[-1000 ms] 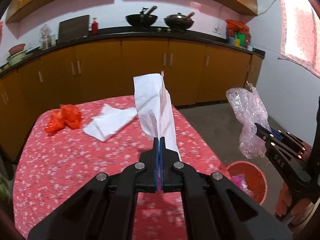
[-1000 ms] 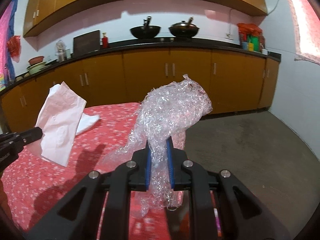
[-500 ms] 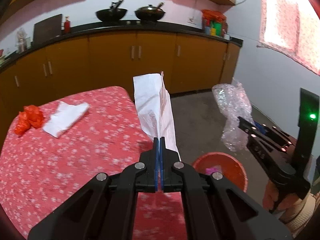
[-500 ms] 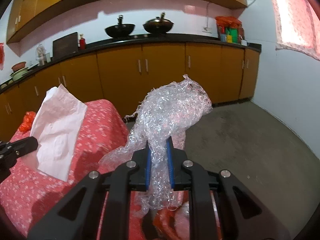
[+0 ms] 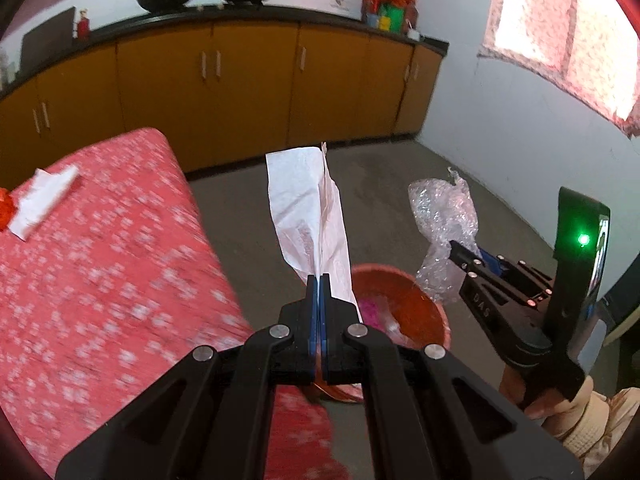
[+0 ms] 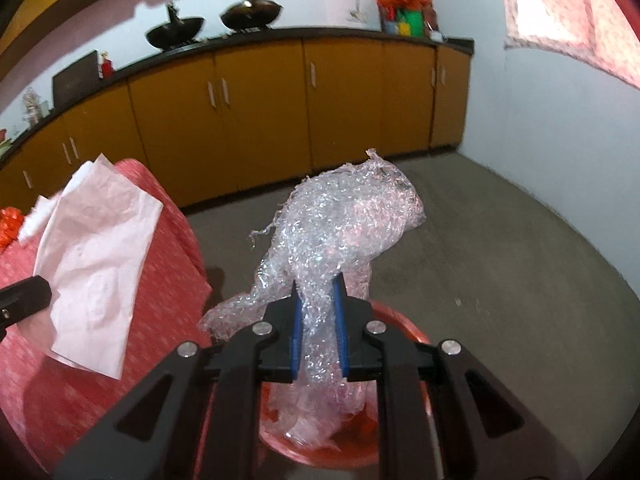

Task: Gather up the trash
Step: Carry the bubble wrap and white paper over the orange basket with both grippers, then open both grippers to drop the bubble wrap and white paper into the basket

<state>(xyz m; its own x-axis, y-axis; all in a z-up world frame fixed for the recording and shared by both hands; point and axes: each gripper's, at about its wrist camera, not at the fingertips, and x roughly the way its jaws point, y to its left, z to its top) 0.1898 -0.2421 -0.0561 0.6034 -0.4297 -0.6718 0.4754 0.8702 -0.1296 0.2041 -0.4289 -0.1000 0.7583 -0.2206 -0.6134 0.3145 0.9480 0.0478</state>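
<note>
My left gripper is shut on a white sheet of paper that stands up from its pads. It hangs beside the table's corner, just short of an orange-red bin on the floor. My right gripper is shut on a crumpled wad of clear bubble wrap, right above the same bin; the wrap's lower end hangs into it. The right gripper with its wrap also shows in the left wrist view, and the paper shows in the right wrist view.
A table with a red flowered cloth fills the left. On it lie a white crumpled paper and an orange scrap. Brown cabinets line the back wall under a dark counter with two woks. Grey floor lies to the right.
Both grippers swung right and down, off the table and toward the bin, each keeping its load. The bin now sits directly under the right gripper and close ahead of the left.
</note>
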